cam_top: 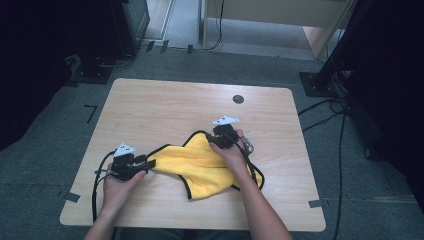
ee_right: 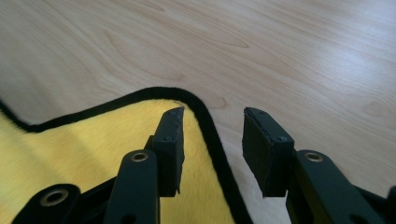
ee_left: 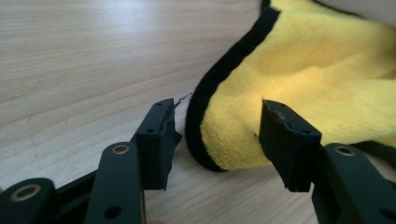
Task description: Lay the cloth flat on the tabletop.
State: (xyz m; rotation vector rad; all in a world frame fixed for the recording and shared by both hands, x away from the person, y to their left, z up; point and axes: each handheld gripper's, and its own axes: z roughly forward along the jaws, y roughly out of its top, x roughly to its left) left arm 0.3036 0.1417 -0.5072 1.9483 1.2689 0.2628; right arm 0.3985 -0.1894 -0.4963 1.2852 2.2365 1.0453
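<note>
We are holding the left gripper [ee_left: 217,128] partly open, a rounded corner of the yellow cloth [ee_left: 299,79] lying between its jaws, unpinched. We are keeping the right gripper [ee_right: 212,140] partly open too, straddling the cloth's black-trimmed edge (one jaw over the yellow, one over bare table [ee_right: 289,51]), gripping nothing.

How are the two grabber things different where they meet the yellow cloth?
The left hand-held gripper straddles a rounded cloth corner at its near left end; the right hand-held gripper straddles the black border of the far corner. The left lies level; the right points down. Both have open jaws, gripping nothing.
</note>
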